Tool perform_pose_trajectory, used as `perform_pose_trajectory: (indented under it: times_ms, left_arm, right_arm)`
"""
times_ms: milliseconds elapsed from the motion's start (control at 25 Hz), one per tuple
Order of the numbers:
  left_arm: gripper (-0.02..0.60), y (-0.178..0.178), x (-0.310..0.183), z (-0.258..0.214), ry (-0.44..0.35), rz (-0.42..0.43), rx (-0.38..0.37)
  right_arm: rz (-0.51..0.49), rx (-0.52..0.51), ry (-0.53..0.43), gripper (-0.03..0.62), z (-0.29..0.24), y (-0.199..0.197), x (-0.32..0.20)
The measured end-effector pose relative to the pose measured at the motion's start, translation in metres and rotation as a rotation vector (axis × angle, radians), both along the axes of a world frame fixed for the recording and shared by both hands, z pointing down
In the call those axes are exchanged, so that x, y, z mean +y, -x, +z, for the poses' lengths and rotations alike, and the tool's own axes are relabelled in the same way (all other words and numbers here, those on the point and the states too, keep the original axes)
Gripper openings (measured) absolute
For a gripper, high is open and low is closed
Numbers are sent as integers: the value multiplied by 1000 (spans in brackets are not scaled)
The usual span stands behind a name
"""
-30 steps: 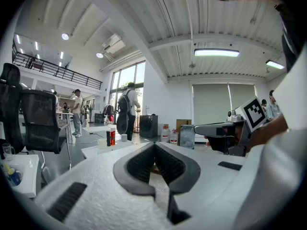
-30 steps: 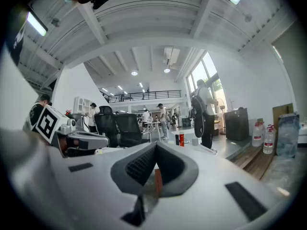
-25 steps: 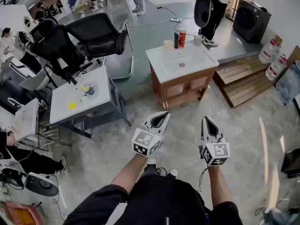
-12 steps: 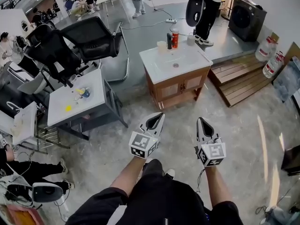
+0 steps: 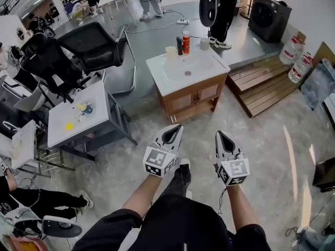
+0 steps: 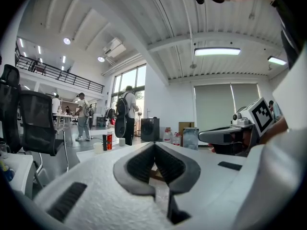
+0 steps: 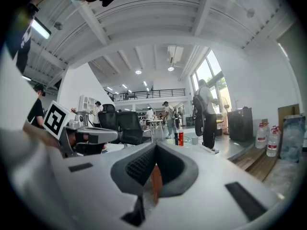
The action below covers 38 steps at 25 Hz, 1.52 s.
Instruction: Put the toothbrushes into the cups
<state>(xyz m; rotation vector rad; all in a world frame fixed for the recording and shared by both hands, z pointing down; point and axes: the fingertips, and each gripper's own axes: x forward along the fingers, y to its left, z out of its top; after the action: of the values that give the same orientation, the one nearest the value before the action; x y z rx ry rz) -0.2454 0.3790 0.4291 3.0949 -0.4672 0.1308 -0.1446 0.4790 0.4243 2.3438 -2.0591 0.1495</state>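
Observation:
A white sink vanity (image 5: 157, 67) on a wooden cabinet stands ahead on the floor. On its back edge are a cream cup (image 5: 170, 51), a white cup (image 5: 204, 43), a red bottle (image 5: 186, 38) and a dark bottle (image 5: 179, 45). I cannot make out any toothbrushes from here. My left gripper (image 5: 175, 129) and right gripper (image 5: 220, 135) are held side by side, level, well short of the vanity. Both are shut with nothing between their jaws. The left gripper view shows its tips (image 6: 154, 145) meeting, with the cream cup (image 6: 98, 147) far off. The right gripper (image 7: 156, 145) is likewise closed.
A grey table (image 5: 68, 135) with small items stands at the left, and black office chairs (image 5: 94, 46) behind it. Wooden pallets (image 5: 261, 85), water bottles (image 5: 293, 64) and a dark washing machine (image 5: 268, 15) are at the right. People stand at the back.
The person has walked on across the floor. The vanity and grey table have slid left in the head view. Both grippers stayed shut and side by side.

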Motion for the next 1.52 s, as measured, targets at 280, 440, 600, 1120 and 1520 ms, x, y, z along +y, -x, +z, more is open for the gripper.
perform_pose_trajectory:
  times_ms: [280,440,600,1120,1520]
  left_arm:
    - [8,-41,-40,15,12,6,5]
    - [7,-73,-77,26,17,-5,0]
    - [8,-102,-118,34,26,-9,-18]
    - [8,-160,-233,28,46,-78,-42]
    - [8,-250,-334,44,59,-192,-57]
  right_arm:
    - [-14,-7,23,5,15,-33,-44]
    - [-45,-14,49,5,27,-59,-88]
    - [-81,-19,76,5,33,-86,-138]
    - [-154,-24,88,5,19,-162,-259]
    - [-259,-65,68,5,43,-269,-384]
